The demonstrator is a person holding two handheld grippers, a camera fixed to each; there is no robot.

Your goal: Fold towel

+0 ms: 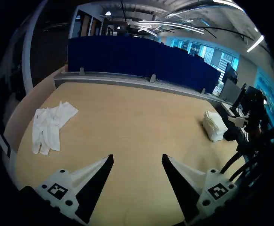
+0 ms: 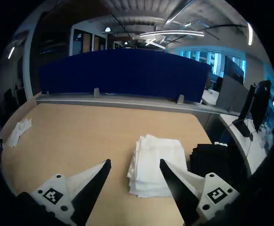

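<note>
One loose white towel [image 1: 48, 126] and one pile of folded white towels [image 2: 152, 158] lie on my tan wooden table [image 1: 137, 120]. My left claw [image 1: 137, 155] and right claw [image 2: 135, 160] both stand apart.

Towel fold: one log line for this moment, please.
left claw: open, empty | right claw: open, facing folded stack | loose towel: crumpled on desk, untouched | fold: not started

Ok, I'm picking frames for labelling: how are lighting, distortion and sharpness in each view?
Left gripper view: dim and bluish, fisheye bows the blue partition, the loose towel is legible, ceiling light strips glare. Right gripper view: equally dim, the towel stack is sharp, the windows blow out.
</note>
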